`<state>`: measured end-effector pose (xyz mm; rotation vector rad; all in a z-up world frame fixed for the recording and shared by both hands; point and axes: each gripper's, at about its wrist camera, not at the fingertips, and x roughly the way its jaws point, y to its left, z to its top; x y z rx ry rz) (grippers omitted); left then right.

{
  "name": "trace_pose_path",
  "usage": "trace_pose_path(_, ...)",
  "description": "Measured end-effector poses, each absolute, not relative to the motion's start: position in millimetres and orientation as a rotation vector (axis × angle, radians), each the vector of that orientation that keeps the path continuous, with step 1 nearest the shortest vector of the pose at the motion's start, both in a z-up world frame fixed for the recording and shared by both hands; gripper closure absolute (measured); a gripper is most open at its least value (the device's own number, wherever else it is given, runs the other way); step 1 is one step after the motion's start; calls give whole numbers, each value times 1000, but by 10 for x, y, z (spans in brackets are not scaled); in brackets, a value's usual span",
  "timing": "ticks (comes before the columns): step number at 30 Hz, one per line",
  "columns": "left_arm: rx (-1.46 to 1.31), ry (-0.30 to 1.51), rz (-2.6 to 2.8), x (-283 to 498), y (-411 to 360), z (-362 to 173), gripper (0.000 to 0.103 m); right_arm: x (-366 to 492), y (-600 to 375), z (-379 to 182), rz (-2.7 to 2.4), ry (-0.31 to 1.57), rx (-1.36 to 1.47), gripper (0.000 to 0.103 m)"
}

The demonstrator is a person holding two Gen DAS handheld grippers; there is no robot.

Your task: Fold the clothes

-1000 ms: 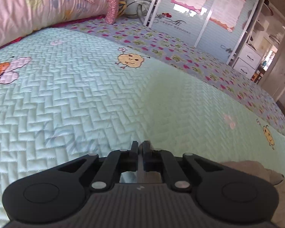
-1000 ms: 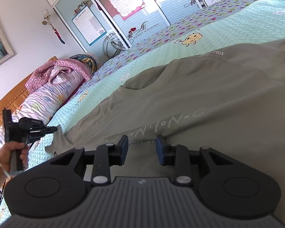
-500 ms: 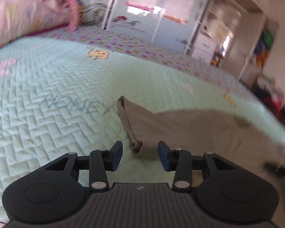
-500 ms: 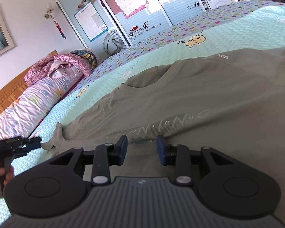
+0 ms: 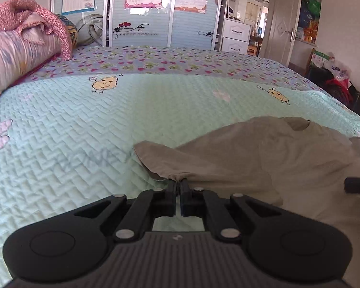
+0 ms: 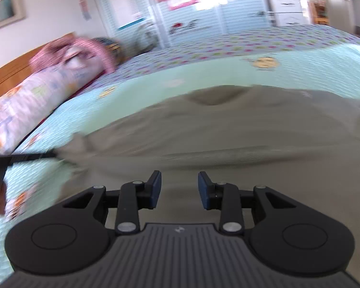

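Left tongs pinching T-shirt sleeve, quilt

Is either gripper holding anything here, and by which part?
The left gripper pinches the grey T-shirt at its sleeve hem. The right gripper is open, holding nothing.

Sunlit bedroom, mint quilted bed, sliding wardrobe.
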<state>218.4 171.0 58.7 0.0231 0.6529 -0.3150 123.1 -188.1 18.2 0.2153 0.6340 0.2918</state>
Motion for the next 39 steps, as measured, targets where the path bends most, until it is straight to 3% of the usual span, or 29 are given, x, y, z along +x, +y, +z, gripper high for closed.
trace_pose_path(5, 104, 716, -297, 2103, 1705, 604, 101, 1228, -1231, 259, 482, 718, 218, 67)
trace_pose_path(12, 30, 649, -262, 2191, 1647, 803, 101, 1282, -713, 97, 507, 842, 169, 67)
trace_pose_path(18, 118, 677, -247, 2140, 1555, 881, 100, 957, -788, 159, 670, 861, 181, 66)
trace_pose_path(27, 49, 749, -27, 1909, 1909, 404, 100, 372, -1074, 176, 748, 925, 318, 66)
trace_pose_path(32, -181, 738, 16, 1770, 2295, 438, 99, -142, -1569, 269, 643, 906, 372, 66)
trace_pose_path(33, -238, 752, -40, 1726, 2316, 456, 98, -218, -1698, 269, 607, 901, 384, 66)
trace_pose_path(36, -339, 823, -192, 1645, 2134, 417, 81, -381, -2206, 276, 469, 864, 471, 66)
trace_pose_path(38, -399, 856, -259, 1614, 1984, 355, 58, -414, -2614, 285, 356, 826, 570, 66)
trace_pose_path(39, -425, 864, -273, 1605, 1907, 319, 56, -406, -2830, 284, 286, 802, 625, 66)
